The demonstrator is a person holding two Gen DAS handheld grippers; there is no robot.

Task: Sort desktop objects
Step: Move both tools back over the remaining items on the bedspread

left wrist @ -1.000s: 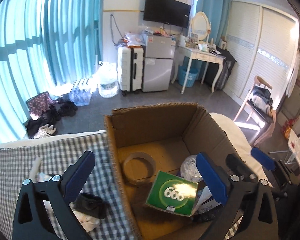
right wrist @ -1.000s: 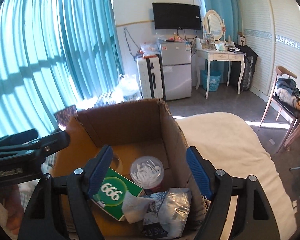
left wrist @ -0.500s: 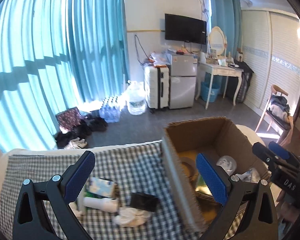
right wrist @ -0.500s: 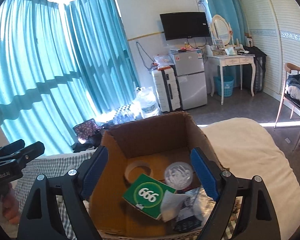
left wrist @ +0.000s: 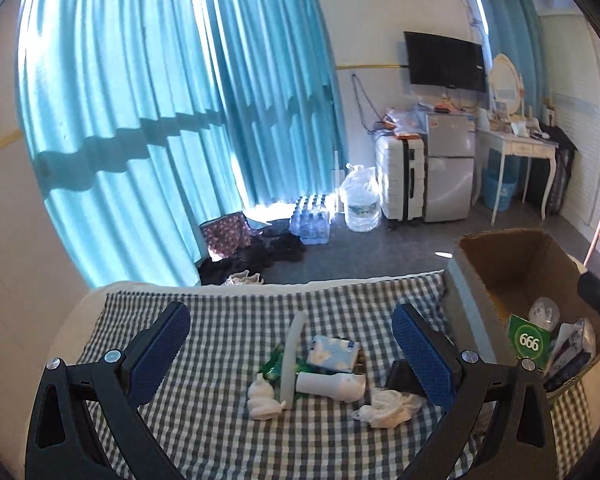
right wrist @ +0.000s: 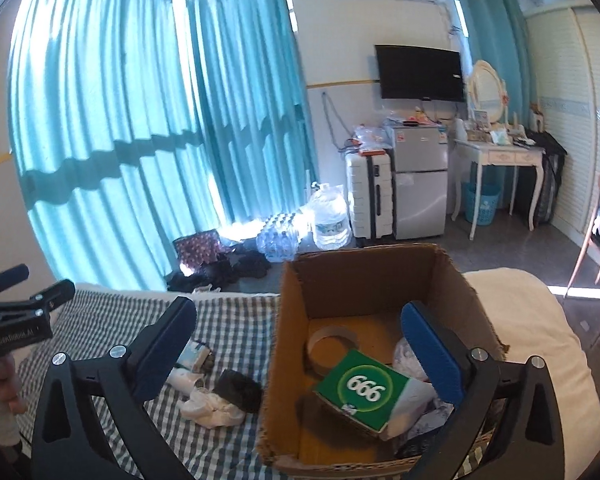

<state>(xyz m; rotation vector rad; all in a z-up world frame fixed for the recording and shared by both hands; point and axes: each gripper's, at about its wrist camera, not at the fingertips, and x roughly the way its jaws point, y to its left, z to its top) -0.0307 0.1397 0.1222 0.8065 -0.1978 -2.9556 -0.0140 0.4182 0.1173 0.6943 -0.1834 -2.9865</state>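
Left wrist view looked down over a checked cloth (left wrist: 228, 332) spread on a bed, with the left gripper (left wrist: 291, 346) held above it, its blue-padded jaws standing wide apart and nothing between them. Between and beyond the pads lay a small heap of loose things: a white bottle (left wrist: 332, 386) on its side, a pale tube (left wrist: 291, 354) slanting across it, a blue patterned packet (left wrist: 334, 354) just behind, a green wrapper (left wrist: 272, 366) under them, a small white lump (left wrist: 262, 400) to the near left and a crumpled white tissue (left wrist: 388, 402) to the near right. A dark flat object (left wrist: 400, 376) sat beside the right pad, partly hidden by it.

At the right of the cloth stood an open cardboard box (left wrist: 520, 264), and in it a green box marked 666 (left wrist: 528, 342) leaned beside a clear round container (left wrist: 544, 312).

From the right wrist view, the right gripper (right wrist: 298, 346) hung over the box's near left corner, its jaws opening to their widest and gripping nothing; the left pad was over the cloth and the right pad over the box interior. A tape roll (right wrist: 332, 340) lay on the box floor, far of the green box. The person's hand (right wrist: 6, 384) held the other tool at the left edge.
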